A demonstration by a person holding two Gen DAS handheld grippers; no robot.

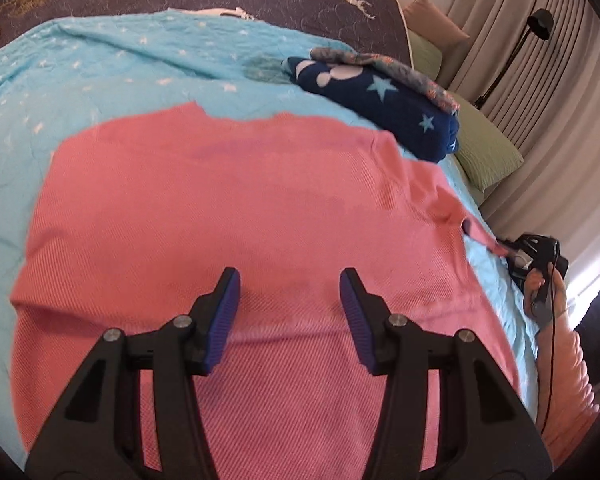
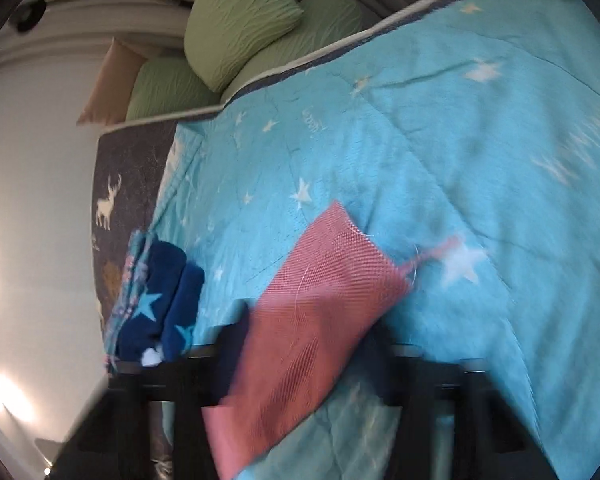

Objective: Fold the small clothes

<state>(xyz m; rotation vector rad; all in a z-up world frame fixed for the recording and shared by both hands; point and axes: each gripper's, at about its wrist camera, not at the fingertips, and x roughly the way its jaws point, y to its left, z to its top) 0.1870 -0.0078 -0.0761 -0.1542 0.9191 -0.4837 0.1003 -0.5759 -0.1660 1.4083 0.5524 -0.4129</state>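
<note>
Left gripper [image 1: 290, 300] hovers wide open and empty over the pink shirt [image 1: 236, 216], which lies mostly flat on the blue blanket [image 1: 100, 80]. Right gripper [image 1: 512, 250] pinches a corner of the shirt at its right edge, lifting that flap [image 2: 312, 300]; its jaws are hidden by cloth in its own view. Being soft, light knit, the shirt will sag and crease, so hems and corners are the best holds. Its long axis seems to run away from the left camera, though which end is the collar is unclear.
</note>
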